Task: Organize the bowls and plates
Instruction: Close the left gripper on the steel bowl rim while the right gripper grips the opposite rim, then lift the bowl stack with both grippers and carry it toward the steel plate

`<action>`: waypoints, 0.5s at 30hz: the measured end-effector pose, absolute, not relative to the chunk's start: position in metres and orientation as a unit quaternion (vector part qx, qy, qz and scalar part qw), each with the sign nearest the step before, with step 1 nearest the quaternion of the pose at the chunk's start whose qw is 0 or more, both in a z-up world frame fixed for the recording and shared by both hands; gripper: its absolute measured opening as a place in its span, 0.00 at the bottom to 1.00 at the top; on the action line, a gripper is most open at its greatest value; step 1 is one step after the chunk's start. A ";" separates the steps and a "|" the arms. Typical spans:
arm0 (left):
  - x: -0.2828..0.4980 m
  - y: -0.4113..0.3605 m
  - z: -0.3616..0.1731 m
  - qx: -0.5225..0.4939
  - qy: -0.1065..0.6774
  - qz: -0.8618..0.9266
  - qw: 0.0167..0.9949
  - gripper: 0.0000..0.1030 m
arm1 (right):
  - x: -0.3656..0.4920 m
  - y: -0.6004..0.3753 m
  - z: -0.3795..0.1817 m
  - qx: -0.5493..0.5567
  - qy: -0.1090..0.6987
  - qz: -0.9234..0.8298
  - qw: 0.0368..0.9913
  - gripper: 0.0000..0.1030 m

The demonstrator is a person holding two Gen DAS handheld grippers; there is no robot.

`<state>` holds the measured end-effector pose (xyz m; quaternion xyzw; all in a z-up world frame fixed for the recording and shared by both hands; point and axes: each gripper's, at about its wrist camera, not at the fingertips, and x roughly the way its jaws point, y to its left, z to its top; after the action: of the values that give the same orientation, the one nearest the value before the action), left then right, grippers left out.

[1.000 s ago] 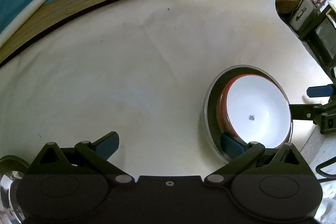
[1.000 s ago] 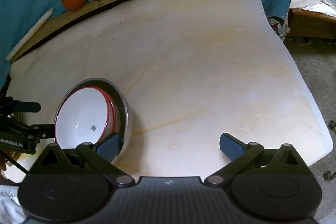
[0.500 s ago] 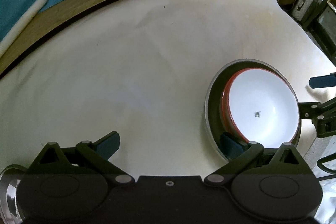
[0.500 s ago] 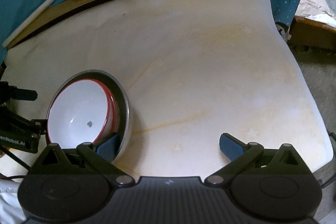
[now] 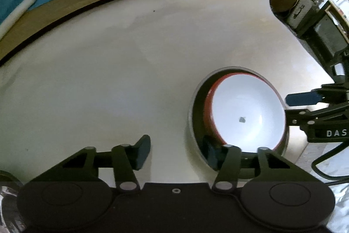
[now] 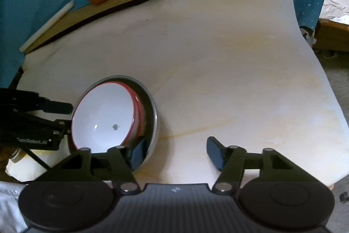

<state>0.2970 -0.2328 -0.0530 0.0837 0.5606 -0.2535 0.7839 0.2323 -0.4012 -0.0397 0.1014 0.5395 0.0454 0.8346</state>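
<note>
1. Steel bowl (image 5: 194, 106), round and shiny, sits at the table's (image 5: 109, 80) 4 o'clock; it holds nested white red-rimmed bowls (image 5: 246, 115), glossy.
2. Left gripper (image 5: 176, 150) has just been closing, rim between unclenched jaws; right gripper (image 6: 174, 153) likewise.

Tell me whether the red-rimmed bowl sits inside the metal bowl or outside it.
Inside. The red-rimmed bowl sits nested within the metal bowl, whose grey rim encircles it in both views.
</note>
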 end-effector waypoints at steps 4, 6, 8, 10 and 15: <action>0.296 -0.234 -0.052 0.073 0.560 -0.268 0.780 0.34 | 0.233 -0.402 -0.039 0.113 0.539 0.056 0.833 0.52; 0.294 -0.234 -0.052 0.069 0.560 -0.276 0.778 0.24 | 0.233 -0.403 -0.039 0.120 0.539 0.063 0.832 0.47; 0.292 -0.240 -0.052 0.068 0.559 -0.281 0.777 0.19 | 0.233 -0.404 -0.039 0.125 0.537 0.072 0.831 0.39; 0.291 -0.241 -0.051 0.067 0.558 -0.284 0.777 0.15 | 0.234 -0.405 -0.038 0.134 0.536 0.082 0.830 0.33; 0.290 -0.240 -0.053 0.061 0.557 -0.282 0.779 0.15 | 0.233 -0.408 -0.038 0.155 0.533 0.102 0.826 0.20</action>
<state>0.2902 -0.2398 -0.0526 0.0614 0.5571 -0.2822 0.7786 0.2334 -0.4081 -0.0383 0.1546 0.5327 0.1018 0.8258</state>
